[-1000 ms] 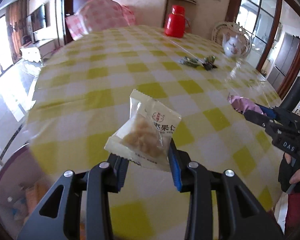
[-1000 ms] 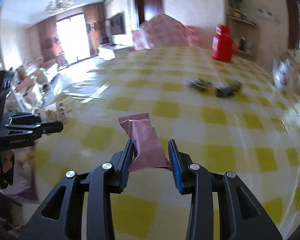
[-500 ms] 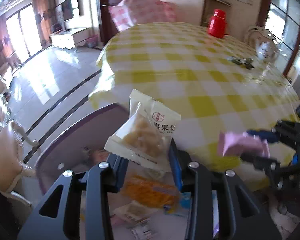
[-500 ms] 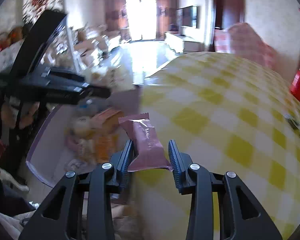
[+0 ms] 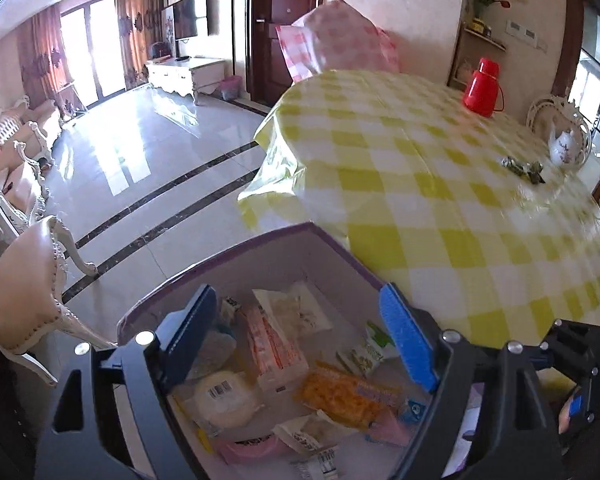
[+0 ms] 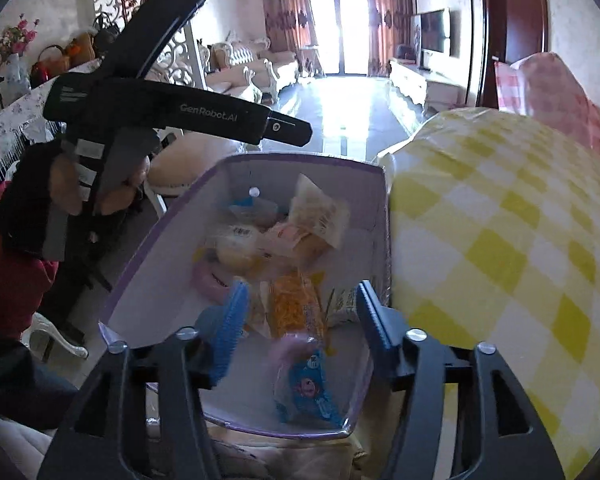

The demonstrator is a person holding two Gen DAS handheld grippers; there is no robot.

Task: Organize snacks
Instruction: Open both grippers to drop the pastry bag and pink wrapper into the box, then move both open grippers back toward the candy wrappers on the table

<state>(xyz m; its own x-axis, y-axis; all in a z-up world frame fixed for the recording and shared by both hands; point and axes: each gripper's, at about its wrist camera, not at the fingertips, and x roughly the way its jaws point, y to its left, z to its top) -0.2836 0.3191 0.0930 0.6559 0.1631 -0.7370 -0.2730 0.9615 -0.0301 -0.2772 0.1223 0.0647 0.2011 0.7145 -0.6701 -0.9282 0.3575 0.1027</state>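
A purple-rimmed white box (image 5: pixel 340 248) beside the table holds several snack packets; it also shows in the right wrist view (image 6: pixel 172 240). My left gripper (image 5: pixel 300 336) is open and empty above the box. My right gripper (image 6: pixel 300 316) is open and empty above the box too. A pink packet (image 6: pixel 296 350) lies blurred just below the right fingers. An orange packet (image 5: pixel 340 396) and a white nut packet (image 5: pixel 308 434) lie among the snacks. The left gripper's body (image 6: pixel 172 116) shows in the right wrist view.
The round table with a yellow checked cloth (image 5: pixel 460 208) stands right of the box. A few dark candies (image 5: pixel 524 170), a red thermos (image 5: pixel 482 88) and a teapot (image 5: pixel 566 148) are on it. A cream chair (image 5: pixel 24 280) stands to the left.
Both grippers swung from the table to over the box and opened. The nut packet and the pink packet left the jaws and now lie in the box.
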